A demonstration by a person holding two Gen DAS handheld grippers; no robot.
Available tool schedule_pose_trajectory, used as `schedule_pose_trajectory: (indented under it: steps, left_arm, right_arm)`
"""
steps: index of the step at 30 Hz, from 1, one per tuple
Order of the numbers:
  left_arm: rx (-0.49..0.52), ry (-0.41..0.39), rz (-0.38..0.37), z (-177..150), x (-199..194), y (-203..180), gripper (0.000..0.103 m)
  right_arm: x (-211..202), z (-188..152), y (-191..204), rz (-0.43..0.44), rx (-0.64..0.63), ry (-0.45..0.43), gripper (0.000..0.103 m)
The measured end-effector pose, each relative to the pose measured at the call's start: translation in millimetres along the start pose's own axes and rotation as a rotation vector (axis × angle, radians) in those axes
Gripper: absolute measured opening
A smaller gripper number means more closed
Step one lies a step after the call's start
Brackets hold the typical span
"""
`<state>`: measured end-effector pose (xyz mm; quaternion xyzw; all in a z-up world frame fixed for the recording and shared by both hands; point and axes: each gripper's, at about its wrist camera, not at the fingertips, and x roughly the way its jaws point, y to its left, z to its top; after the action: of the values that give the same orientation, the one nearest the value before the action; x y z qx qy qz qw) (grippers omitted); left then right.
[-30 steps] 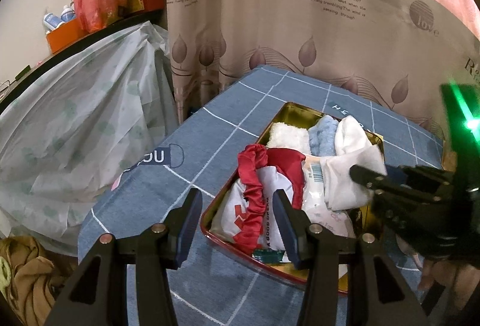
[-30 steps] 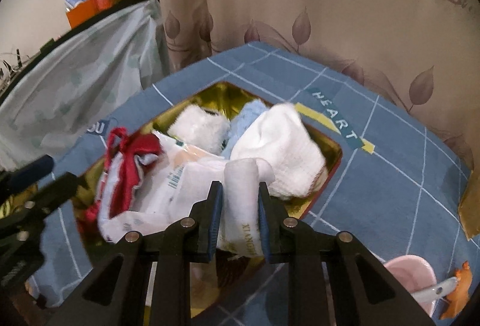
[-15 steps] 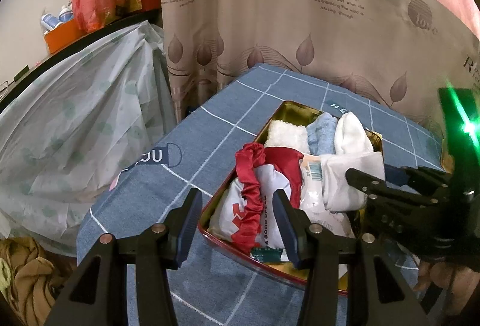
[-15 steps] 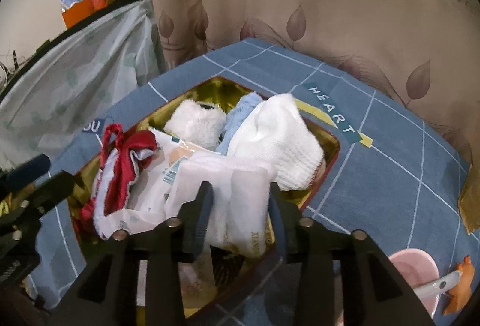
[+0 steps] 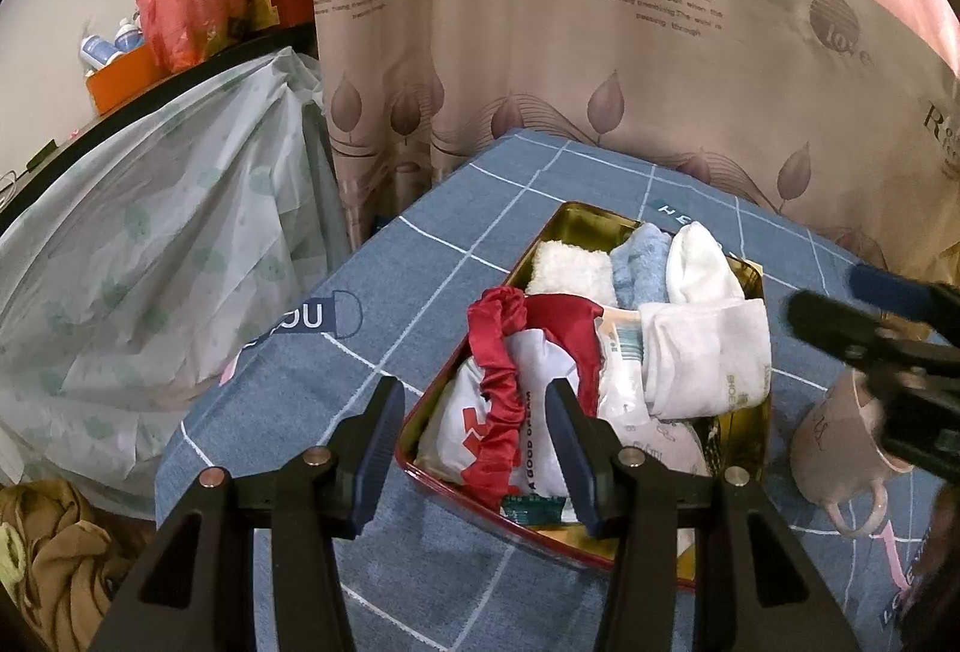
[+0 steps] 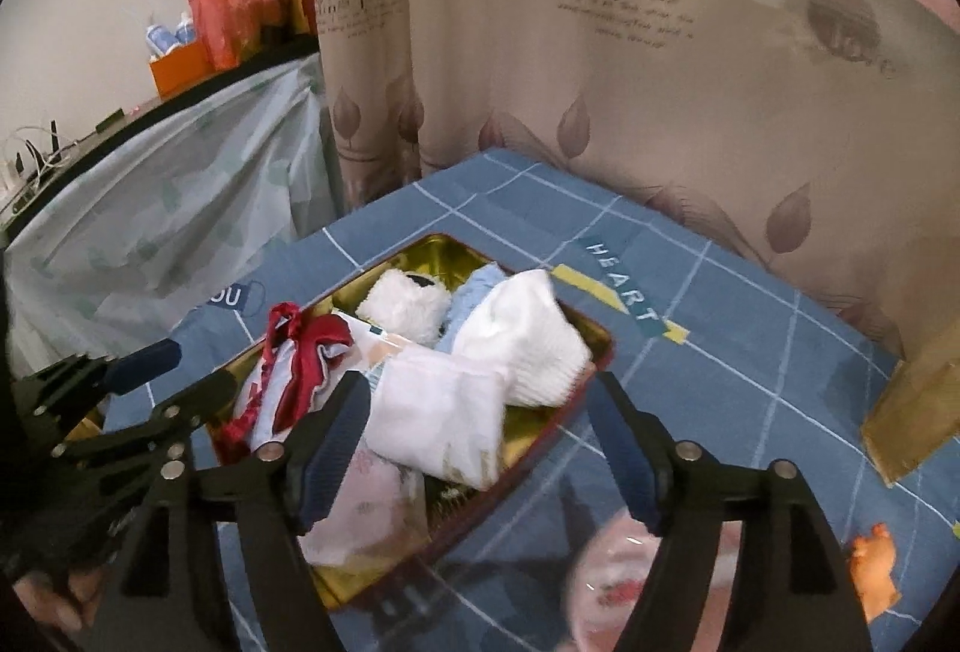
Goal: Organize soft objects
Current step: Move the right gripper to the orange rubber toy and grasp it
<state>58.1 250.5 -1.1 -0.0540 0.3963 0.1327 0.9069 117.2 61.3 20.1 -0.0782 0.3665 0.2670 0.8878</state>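
Note:
A gold tin with a red rim (image 5: 600, 217) (image 6: 420, 241) sits on the blue checked tablecloth, packed with soft things. Inside are a fluffy white cloth (image 5: 570, 268), a light blue towel (image 5: 642, 268), a white knit sock (image 6: 528, 346), and a red satin band (image 5: 504, 388) over a white pouch. A folded white sock bundle (image 6: 444, 424) (image 5: 708, 358) lies on top at the tin's near right side. My right gripper (image 6: 480, 412) hovers just above the bundle with its jaws opening, pads clear of it. My left gripper (image 5: 474, 448) stands open over the tin's near left corner.
A pink mug (image 5: 840, 442) (image 6: 630, 580) stands right of the tin, close under the right gripper. An orange toy (image 6: 873, 562) and a brown paper piece (image 6: 912, 412) lie further right. A leaf-print curtain (image 5: 600, 82) hangs behind the table, and plastic-covered furniture (image 5: 150, 262) stands to its left.
The right gripper opened and let go of the folded white sock bundle, which now rests in the tin. It then rose and drew back. The left gripper stayed put.

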Motion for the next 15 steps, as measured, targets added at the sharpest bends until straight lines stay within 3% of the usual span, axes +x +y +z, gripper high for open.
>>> schedule_pose_trajectory:
  steps: [7, 15]
  left_arm:
    - [0.009, -0.003, 0.004, -0.5, 0.2, -1.8, 0.050]
    - [0.014, 0.008, -0.012, -1.5, 0.0, -2.9, 0.050]
  right_arm:
    - [-40.7, -31.8, -45.2, -0.062, 0.046, -0.005, 0.074]
    - [-74.5, -86.6, -142.9, -0.250, 0.176, 0.053, 0.075]
